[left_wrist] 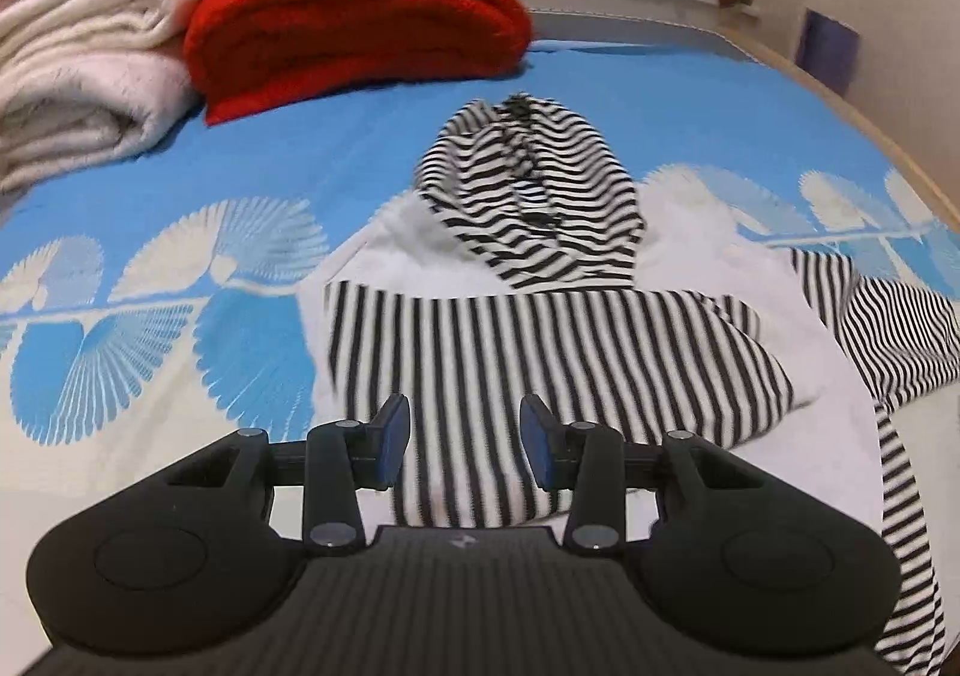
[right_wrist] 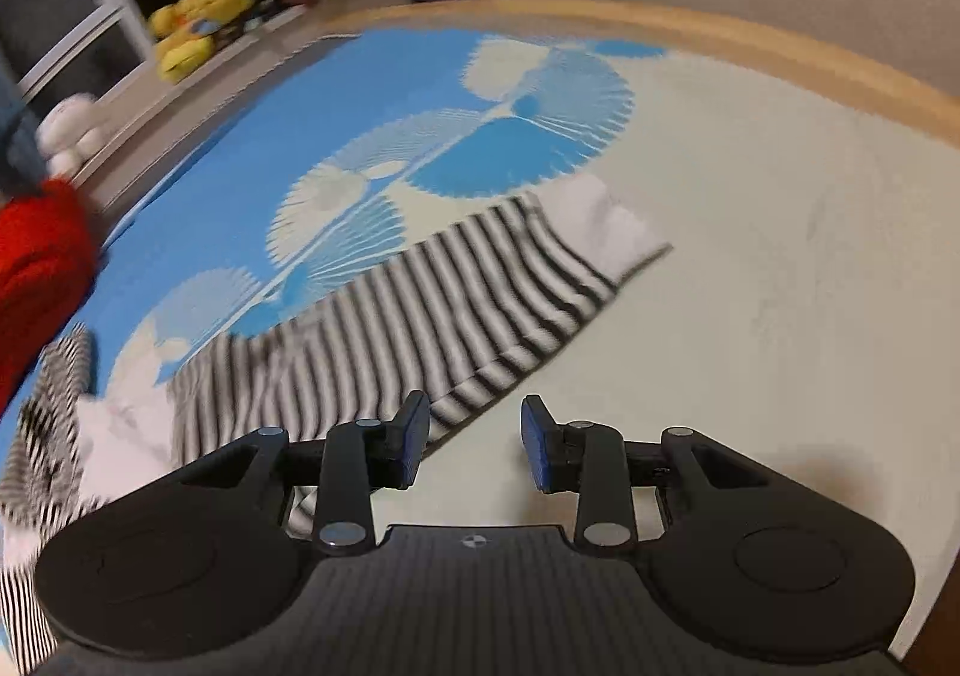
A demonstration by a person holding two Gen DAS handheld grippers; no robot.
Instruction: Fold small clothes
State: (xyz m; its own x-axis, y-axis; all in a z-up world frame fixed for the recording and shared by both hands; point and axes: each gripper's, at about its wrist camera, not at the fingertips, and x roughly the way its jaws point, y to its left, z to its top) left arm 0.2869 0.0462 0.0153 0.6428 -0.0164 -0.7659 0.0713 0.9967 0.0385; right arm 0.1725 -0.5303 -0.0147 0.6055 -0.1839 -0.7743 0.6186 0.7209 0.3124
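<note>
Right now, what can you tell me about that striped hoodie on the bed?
The hoodie is small, soft-looking cloth, white with black-and-white stripes. It lies flat on the blue-and-white bedspread, its striped hood pointing towards the red blanket. One sleeve is folded across the body; the other stretches out sideways, ending in a white cuff. Neither tool grips it.

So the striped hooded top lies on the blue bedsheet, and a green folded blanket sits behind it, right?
Not quite: the folded blanket is red, not green, as the left wrist view shows. The striped hooded top does lie on the blue bedsheet, with the blanket behind it.
</note>
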